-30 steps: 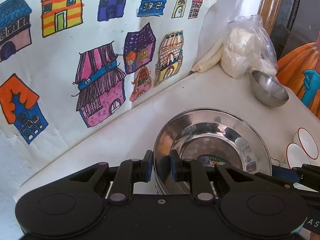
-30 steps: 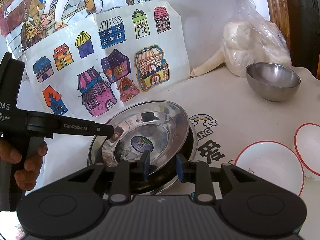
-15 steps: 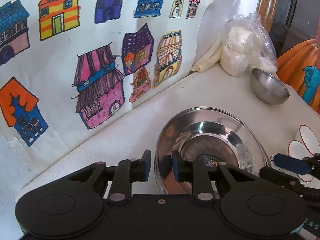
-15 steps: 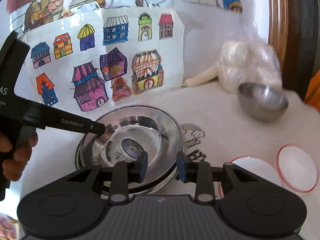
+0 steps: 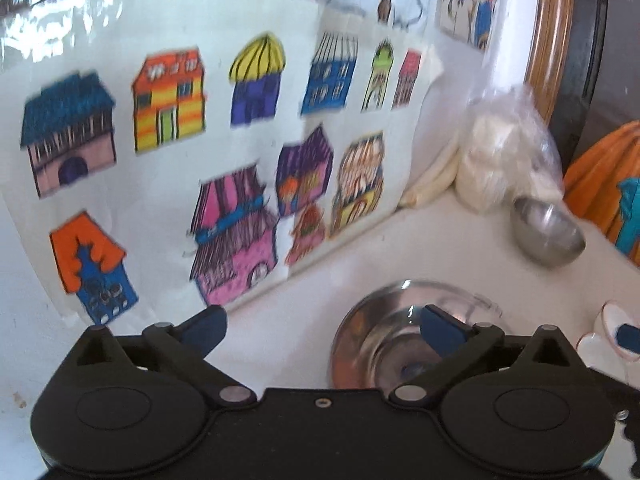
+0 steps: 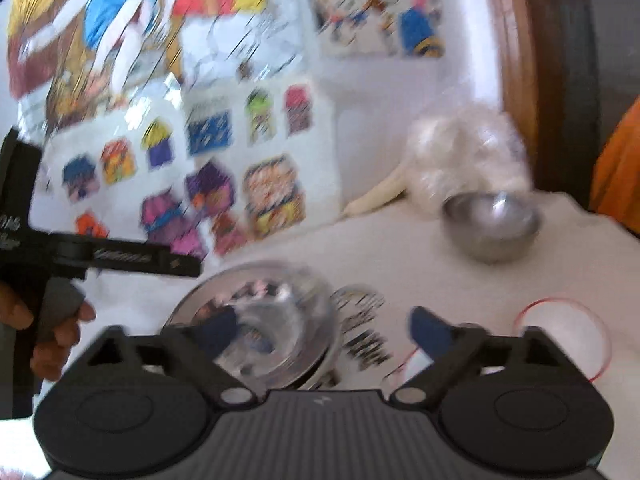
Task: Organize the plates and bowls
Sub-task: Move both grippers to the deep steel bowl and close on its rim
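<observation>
The left hand-held gripper (image 5: 322, 322) is opening, its blue pads spread wide with nothing pressed between them; the rim of the steel plate stack (image 5: 404, 328) is lying just beyond, at about 1 o'clock from its middle in the left wrist view. The right hand-held gripper (image 6: 320, 330) is opening too, and it is gripping nothing: the same steel plate stack (image 6: 260, 320) is sitting behind its left pad, at about 10 o'clock, though blur is hiding whether that pad is clear of the rim. A hand (image 6: 44, 336) is holding the left tool's handle at 9 o'clock in the right wrist view.

The step in hand is looking like a release, with the shiny plates set down on the white surface (image 5: 420, 240) near the poster of coloured houses (image 5: 224, 152).

Further out, a small steel bowl (image 6: 492, 224) is standing at 2 o'clock, well apart from the stack, in front of a plastic bag (image 6: 464, 152). Two white red-rimmed dishes (image 6: 568, 336) are lying at 3 o'clock, beside the right pad.

The next move is probably calling for a reach toward the loose bowl or the white dishes, with one pad going inside the rim and one outside.
</observation>
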A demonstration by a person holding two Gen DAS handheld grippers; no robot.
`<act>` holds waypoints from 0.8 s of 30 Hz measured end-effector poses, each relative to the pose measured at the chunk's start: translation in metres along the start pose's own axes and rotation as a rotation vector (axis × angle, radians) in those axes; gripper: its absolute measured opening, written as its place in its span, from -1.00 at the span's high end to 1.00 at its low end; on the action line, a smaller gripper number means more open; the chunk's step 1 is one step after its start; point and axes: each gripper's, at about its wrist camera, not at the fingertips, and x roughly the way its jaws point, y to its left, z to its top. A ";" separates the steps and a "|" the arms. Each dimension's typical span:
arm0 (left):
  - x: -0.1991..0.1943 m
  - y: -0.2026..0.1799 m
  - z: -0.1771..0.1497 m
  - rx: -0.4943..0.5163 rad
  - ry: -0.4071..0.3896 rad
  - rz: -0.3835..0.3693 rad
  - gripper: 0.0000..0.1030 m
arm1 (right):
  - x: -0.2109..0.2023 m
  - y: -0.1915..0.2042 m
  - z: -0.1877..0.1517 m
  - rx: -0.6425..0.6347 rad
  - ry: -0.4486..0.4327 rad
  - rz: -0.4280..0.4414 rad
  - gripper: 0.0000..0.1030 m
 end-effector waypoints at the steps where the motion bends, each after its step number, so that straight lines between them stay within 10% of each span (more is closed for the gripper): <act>1: -0.002 -0.004 0.003 -0.002 -0.004 0.000 -0.98 | -0.004 -0.007 0.002 0.007 -0.026 -0.024 -0.99; 15: -0.020 -0.085 0.074 -0.061 -0.060 -0.033 -0.98 | -0.058 -0.127 0.067 0.103 -0.187 -0.247 -1.00; 24: 0.063 -0.133 0.102 -0.149 0.057 0.000 -0.98 | 0.000 -0.200 0.087 0.196 -0.041 -0.280 -1.00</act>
